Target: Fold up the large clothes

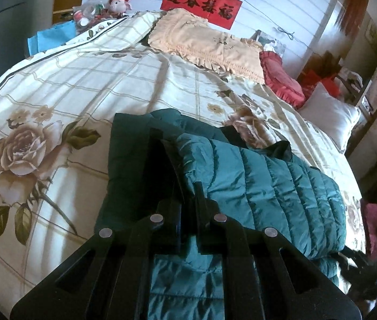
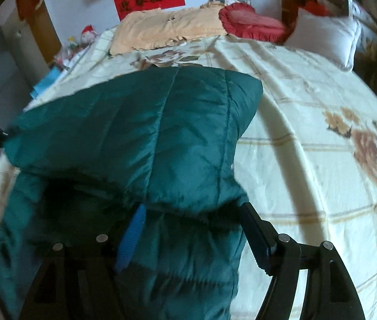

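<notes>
Left gripper [image 1: 180,176]: fingers closed on jacket [image 1: 255,186] edge, pinching layer for fold. Jacket lies on bed [image 1: 81,85], part-folded, near foot. Right gripper [image 2: 191,221]: fingers spread wide around thick jacket fold, likely carrying flap over.

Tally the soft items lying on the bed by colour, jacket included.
Teal: 1, the quilted jacket
Peach: 1, the frilled pillow
Red: 1, the ruffled cushion
White: 1, the plain pillow
Total: 4
</notes>
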`<act>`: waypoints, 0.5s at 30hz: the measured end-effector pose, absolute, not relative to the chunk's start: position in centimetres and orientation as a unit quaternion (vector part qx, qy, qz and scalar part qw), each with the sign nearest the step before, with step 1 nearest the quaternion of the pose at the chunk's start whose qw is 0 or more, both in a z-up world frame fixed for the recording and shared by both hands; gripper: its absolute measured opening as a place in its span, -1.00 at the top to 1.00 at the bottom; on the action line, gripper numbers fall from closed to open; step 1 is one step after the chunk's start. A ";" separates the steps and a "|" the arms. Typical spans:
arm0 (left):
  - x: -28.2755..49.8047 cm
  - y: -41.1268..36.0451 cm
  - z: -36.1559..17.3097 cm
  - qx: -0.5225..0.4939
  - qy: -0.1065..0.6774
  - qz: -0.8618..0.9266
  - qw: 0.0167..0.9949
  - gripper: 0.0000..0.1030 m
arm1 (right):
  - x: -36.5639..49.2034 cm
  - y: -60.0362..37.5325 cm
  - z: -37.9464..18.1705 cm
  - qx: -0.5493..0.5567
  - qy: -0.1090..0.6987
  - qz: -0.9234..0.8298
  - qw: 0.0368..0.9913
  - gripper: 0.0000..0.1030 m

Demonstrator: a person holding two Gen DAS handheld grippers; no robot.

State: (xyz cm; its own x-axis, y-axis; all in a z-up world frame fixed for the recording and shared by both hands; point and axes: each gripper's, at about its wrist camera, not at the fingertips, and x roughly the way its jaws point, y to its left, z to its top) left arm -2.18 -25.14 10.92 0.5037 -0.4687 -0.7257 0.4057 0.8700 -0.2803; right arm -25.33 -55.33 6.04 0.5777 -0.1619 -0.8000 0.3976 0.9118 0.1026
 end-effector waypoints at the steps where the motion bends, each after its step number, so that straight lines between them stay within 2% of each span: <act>1: -2.3 -25.3 10.9 -0.036 0.431 -0.257 0.864 0.87 | -25.6 -55.8 6.4 0.141 0.409 -0.175 0.884 0.31; 3: -2.7 -26.0 10.8 -0.025 0.430 -0.265 0.863 0.87 | -27.3 -56.9 7.7 0.181 0.353 -0.189 0.898 0.62; 6: -3.2 -27.6 9.8 0.002 0.435 -0.265 0.861 0.87 | -28.6 -57.1 7.9 0.181 0.349 -0.216 0.894 0.78; 10: -2.9 -28.2 7.8 -0.007 0.463 -0.251 0.850 0.87 | -28.2 -57.2 5.4 0.185 0.405 -0.214 0.869 0.81; 15: -2.5 -27.4 8.5 -0.008 0.453 -0.250 0.856 0.87 | -29.9 -58.1 6.5 0.234 0.407 -0.177 0.865 0.80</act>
State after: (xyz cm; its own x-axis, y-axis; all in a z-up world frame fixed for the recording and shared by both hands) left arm -2.53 -27.44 8.52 0.4646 -0.4355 -0.7710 0.4210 0.8746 -0.2403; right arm -29.93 -58.13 6.52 0.6059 -0.1152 -0.7871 0.4961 0.8282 0.2607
